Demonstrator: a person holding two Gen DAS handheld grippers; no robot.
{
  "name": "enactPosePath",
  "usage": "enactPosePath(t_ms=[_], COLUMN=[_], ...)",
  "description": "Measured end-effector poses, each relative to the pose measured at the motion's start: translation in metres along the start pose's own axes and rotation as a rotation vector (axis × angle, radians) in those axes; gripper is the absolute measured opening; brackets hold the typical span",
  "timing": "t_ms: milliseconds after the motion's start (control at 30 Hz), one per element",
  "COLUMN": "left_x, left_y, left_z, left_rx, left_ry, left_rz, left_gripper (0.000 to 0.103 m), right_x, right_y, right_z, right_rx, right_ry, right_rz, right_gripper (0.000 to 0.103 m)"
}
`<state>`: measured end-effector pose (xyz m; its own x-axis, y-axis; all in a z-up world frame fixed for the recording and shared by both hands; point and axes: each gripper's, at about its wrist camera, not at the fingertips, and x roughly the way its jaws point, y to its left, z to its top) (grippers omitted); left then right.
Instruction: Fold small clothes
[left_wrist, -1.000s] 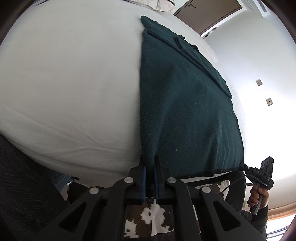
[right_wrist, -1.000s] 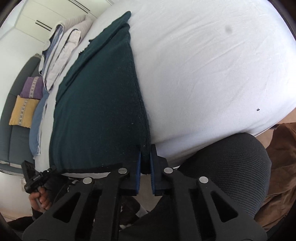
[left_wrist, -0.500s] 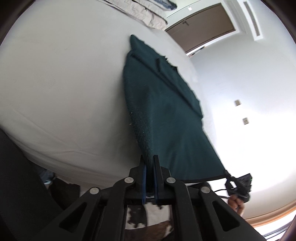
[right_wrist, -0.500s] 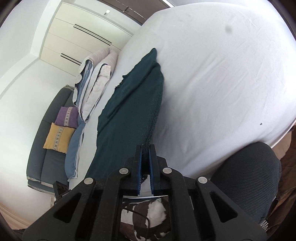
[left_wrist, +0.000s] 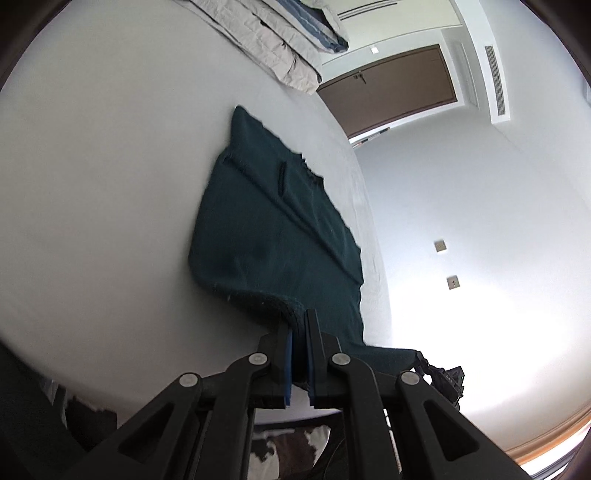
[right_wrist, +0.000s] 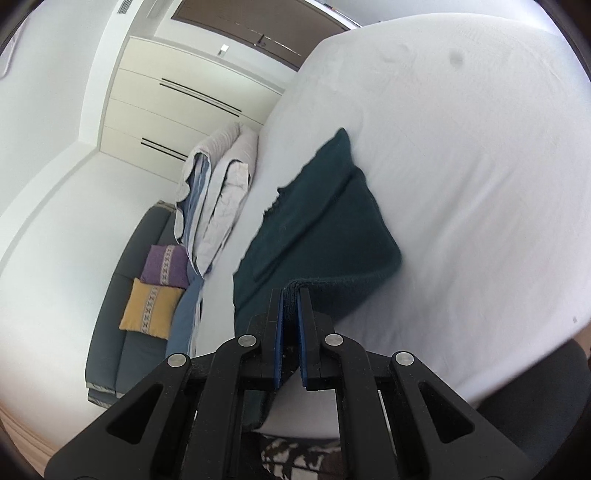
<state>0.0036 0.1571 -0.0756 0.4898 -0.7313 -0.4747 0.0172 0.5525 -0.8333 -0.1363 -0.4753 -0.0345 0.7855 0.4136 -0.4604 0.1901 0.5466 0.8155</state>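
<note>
A dark green knitted garment (left_wrist: 273, 236) lies on a white bed (left_wrist: 103, 206), its near hem lifted off the sheet. My left gripper (left_wrist: 300, 325) is shut on the hem's left corner, which curls up into the blue pads. In the right wrist view the same garment (right_wrist: 325, 229) bends upward at its near edge, and my right gripper (right_wrist: 290, 295) is shut on the right corner there. The far part with the neck opening still rests flat on the bed. The right gripper (left_wrist: 439, 373) also shows at the lower right of the left wrist view, holding the stretched hem.
Folded quilts (right_wrist: 218, 206) lie stacked at the far side of the bed. A dark sofa (right_wrist: 122, 317) with a purple cushion (right_wrist: 166, 266) and a yellow cushion (right_wrist: 151, 310) stands beyond. A black mesh chair (right_wrist: 535, 387) sits at the bed's near edge. A cow-pattern rug (left_wrist: 280, 450) lies below.
Both grippers have risen and tilted up with the hem, which has come off the bed's near edge and now curls over the rest of the garment. More of the room shows.
</note>
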Motion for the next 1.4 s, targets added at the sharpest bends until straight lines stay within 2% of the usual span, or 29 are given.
enactPosePath(t_ms=[133,300,567,967,1267,1300,1333,1367,1400], left_x=[0.011,0.034,0.087,0.175,0.237,0.242,0.247,0.25,0.253], left_y=[-0.001,-0.008,-0.015,0.015,0.045,0.048,0.05,0.054,0.056], left_z=[0.038,0.092,0.164,0.254,0.299,0.3,0.301,0.302,0.303], left_rx=[-0.037,-0.046,-0.053,-0.133,-0.182,-0.179,-0.175,-0.178,-0.188], left_ry=[-0.041,-0.091,-0.107,-0.082,-0.055,-0.051,-0.052,-0.044,-0.04], left_rz=[-0.032,-0.028,-0.023,0.028,0.153,0.181,0.204,0.208,0.2], left_gripper=[0.007,0.007,0.007,0.007,0.008,0.011,0.012,0.018,0.027], right_x=[0.022,0.062,0.152,0.291,0.382,0.387,0.394,0.397,0.4], right_y=[0.014,0.036,0.05,0.022,-0.022,-0.029,-0.036,-0.043,-0.047], right_z=[0.037,0.088,0.168,0.244,0.295,0.296,0.3,0.301,0.302], right_rx=[0.007,-0.002,0.01,0.05,0.106,0.109,0.117,0.124,0.125], right_ry=[-0.034,-0.081,-0.116,-0.099,-0.097,-0.094,-0.09,-0.09,-0.096], right_rz=[0.008,0.003,-0.038,-0.14,-0.246,-0.27,-0.308,-0.333,-0.343], right_gripper=[0.006,0.006,0.006,0.006,0.007,0.01,0.017,0.024,0.04])
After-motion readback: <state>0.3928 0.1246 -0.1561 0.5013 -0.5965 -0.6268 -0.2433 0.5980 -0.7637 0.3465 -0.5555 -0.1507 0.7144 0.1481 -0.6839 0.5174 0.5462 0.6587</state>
